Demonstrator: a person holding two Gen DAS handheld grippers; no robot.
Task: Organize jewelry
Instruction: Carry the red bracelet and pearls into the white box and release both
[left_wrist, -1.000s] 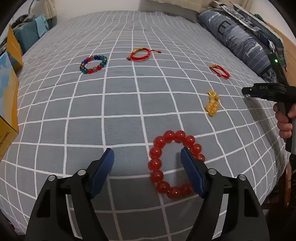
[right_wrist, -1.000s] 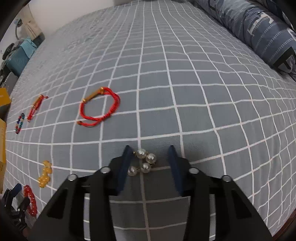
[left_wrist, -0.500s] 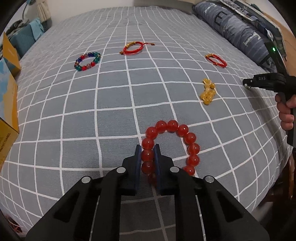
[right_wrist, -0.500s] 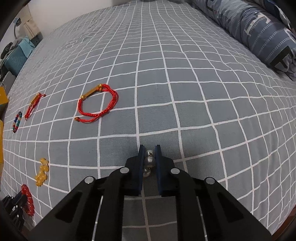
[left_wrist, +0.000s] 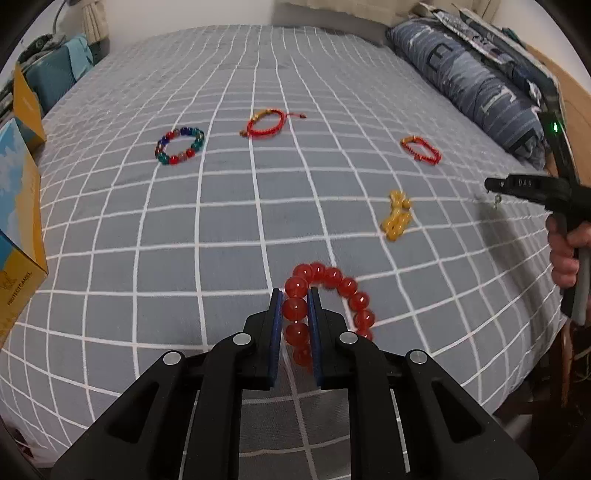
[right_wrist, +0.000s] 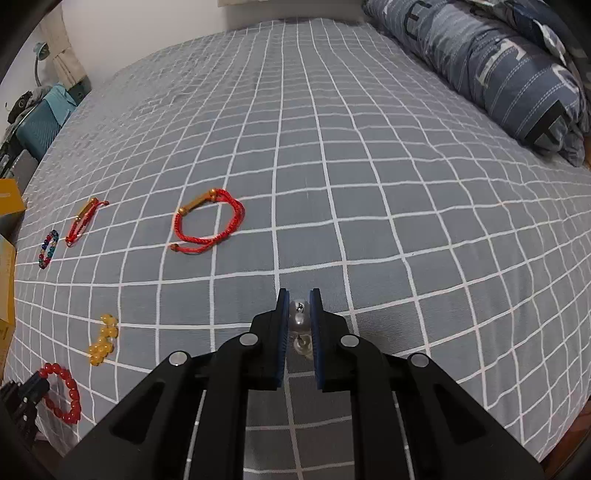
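My left gripper (left_wrist: 295, 308) has its jaws pinching one side of the red bead bracelet (left_wrist: 330, 278); the rest of the loop curves off to the right of them. My right gripper (right_wrist: 298, 314) has its jaws pinching the small pearl piece (right_wrist: 298, 319). I judge the step to be lifting both off the bed (right_wrist: 369, 184) (slowly and straight up, so the loose beads don't swing). The bracelet's beads are large, glossy and translucent red. The pearls are small, pale and round, with tiny metal fittings, and could slip between my pads.
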